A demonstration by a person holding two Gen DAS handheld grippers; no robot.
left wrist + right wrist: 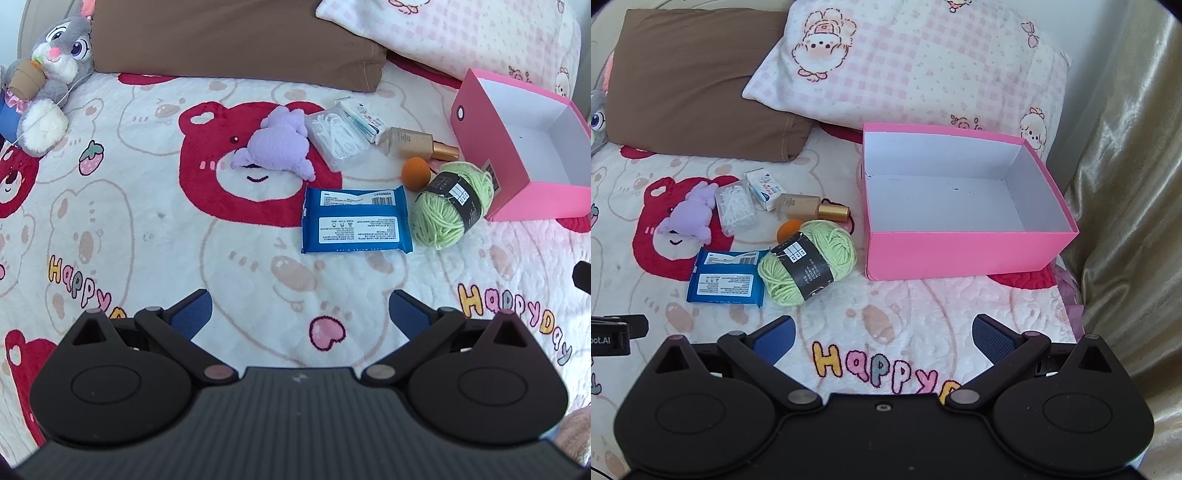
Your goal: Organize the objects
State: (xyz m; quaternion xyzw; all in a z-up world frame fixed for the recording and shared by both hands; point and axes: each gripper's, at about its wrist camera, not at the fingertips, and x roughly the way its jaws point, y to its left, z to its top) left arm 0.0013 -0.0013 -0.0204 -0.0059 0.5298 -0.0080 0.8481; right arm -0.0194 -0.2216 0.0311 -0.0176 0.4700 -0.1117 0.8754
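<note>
On the bed lie a green yarn ball (448,205) (807,260), a blue wipes pack (356,219) (726,277), a purple plush (280,142) (690,214), a clear floss-pick box (338,136) (735,206), a small white box (364,118) (764,184), a beige bottle with gold cap (417,144) (812,208) and an orange ball (416,172) (788,229). An empty pink box (517,192) (960,247) stands right of them. My left gripper (301,314) is open, short of the wipes pack. My right gripper (882,338) is open, short of the pink box.
A brown pillow (236,37) (698,85) and a pink checked pillow (461,33) (916,62) lie behind the objects. A grey bunny plush (51,70) sits at the far left. A gold curtain (1130,184) hangs on the right.
</note>
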